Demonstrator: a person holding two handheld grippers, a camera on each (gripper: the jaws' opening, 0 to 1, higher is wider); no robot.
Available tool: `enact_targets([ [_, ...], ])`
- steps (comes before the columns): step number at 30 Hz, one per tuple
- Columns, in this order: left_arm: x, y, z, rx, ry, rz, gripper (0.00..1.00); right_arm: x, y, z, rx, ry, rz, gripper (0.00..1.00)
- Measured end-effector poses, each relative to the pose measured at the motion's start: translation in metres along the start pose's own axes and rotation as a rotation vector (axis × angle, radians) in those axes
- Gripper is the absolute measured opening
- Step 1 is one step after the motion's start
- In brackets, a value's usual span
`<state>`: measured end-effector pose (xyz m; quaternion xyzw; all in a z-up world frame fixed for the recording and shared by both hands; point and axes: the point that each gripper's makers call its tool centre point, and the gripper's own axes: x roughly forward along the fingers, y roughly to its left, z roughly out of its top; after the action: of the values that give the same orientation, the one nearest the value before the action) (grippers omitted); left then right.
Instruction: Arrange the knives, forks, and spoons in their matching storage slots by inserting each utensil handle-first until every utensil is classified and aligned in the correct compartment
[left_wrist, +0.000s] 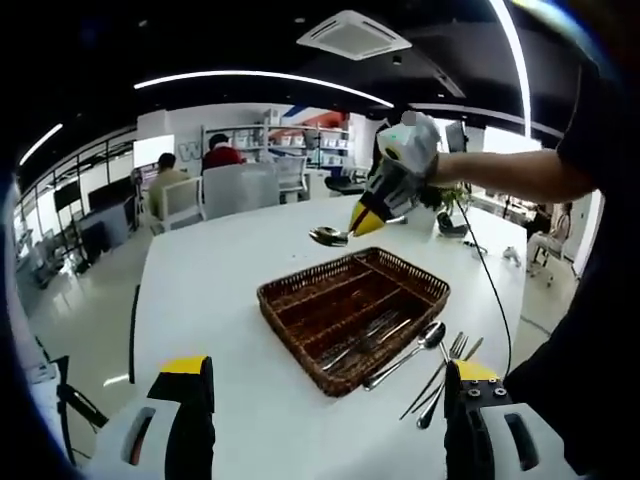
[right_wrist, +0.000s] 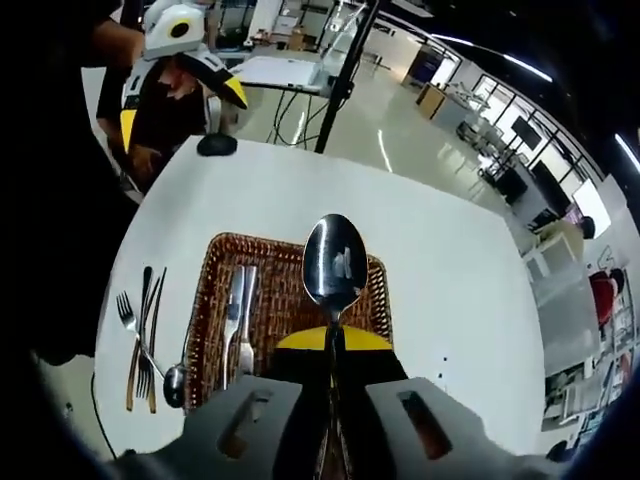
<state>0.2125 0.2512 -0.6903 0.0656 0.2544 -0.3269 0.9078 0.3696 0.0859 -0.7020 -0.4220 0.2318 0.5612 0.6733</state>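
Glossy polished metal spoon (right_wrist: 334, 262), rough brown woven wicker tray (left_wrist: 290, 296), smooth matt white table (left_wrist: 220, 270)

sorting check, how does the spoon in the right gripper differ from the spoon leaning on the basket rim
The held spoon is clamped in the right gripper, raised above the basket; the other spoon rests on the table, touched by neither gripper. The held spoon's handle is hidden between the jaws; the other spoon's shows fully. Both are shiny metal.

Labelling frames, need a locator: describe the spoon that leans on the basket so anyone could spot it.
On the white table sits a brown wicker basket. Beside one of its long sides lie loose forks. The spoon is the piece nearest the basket, its bowl propped on the rim, while the forks lie flat on the table.
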Motion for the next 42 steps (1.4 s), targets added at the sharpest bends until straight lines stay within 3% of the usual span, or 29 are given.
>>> enact_targets([
  [14,0.019,0.006,-0.007,-0.025,0.025,-0.032,1.0,0.036,-0.031,-0.022,0.008,0.028,0.029,0.0],
  [25,0.03,0.015,-0.017,-0.03,0.04,-0.046,1.0,0.046,-0.064,-0.016,0.01,0.018,0.026,0.0],
  [42,0.033,0.026,-0.024,-0.044,0.05,-0.048,1.0,0.065,-0.069,-0.016,-0.007,0.014,0.049,0.0],
])
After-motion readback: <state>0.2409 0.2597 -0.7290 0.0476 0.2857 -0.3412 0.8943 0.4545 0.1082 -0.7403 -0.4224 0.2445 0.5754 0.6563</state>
